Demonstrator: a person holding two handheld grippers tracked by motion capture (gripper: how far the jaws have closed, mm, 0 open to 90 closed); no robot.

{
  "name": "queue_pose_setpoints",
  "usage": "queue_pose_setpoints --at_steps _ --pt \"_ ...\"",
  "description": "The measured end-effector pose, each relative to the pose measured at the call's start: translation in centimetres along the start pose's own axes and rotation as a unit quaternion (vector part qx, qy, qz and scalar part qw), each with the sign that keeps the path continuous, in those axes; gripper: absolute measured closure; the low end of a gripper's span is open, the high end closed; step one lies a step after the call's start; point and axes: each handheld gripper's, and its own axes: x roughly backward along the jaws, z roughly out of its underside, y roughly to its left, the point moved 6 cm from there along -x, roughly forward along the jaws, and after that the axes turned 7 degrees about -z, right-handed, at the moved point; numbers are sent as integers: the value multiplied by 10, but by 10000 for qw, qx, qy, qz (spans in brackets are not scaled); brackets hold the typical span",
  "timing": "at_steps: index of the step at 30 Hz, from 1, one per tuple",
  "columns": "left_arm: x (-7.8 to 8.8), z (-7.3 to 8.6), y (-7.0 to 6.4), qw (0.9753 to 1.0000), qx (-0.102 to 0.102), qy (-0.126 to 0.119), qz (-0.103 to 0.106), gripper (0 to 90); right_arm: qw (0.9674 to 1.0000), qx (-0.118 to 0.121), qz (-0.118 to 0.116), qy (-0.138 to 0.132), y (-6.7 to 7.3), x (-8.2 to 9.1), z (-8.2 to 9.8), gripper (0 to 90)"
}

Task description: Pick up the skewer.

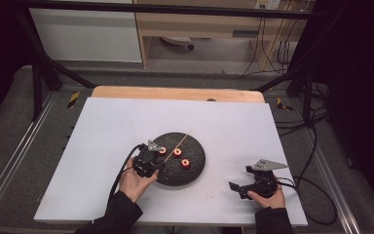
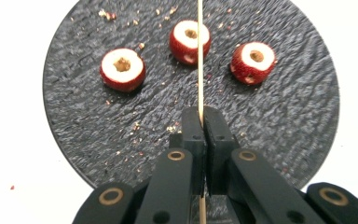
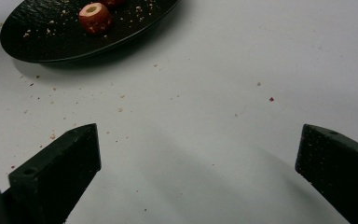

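Observation:
A round black plate point(image 1: 195, 165) point(image 2: 74, 130) in the middle of the white table holds three red cored fruit pieces point(image 2: 122, 69) point(image 2: 189, 41) point(image 2: 253, 62). My left gripper point(image 1: 152, 161) point(image 2: 202, 122) hovers over the plate's near left edge, shut on a thin wooden skewer point(image 1: 181, 141) point(image 2: 200, 56) that points away over the middle piece. My right gripper point(image 1: 239, 187) point(image 3: 198, 154) rests low on the table to the right of the plate, open, with nothing between its jaws. One fruit piece point(image 3: 95, 17) and the plate's rim point(image 3: 98, 49) lie far ahead of it.
Crumbs are scattered on the plate and on the white table top point(image 1: 126, 122). A wooden strip point(image 1: 175, 92) runs along the table's far edge. Black cables point(image 1: 316, 195) trail off to the right.

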Motion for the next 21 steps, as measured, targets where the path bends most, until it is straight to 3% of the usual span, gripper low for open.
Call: queue_pose_setpoints --at_steps 10,17,21 --pt "20 14 13 9982 -47 -548 235 879 10000 -16 27 5 -1 -1 0 9" --pt "34 28 27 9962 3 -835 250 879 10000 -49 39 21 0 -1 0 9" --pt "39 38 36 9952 138 -941 223 879 10000 -57 49 17 0 -2 1 9"
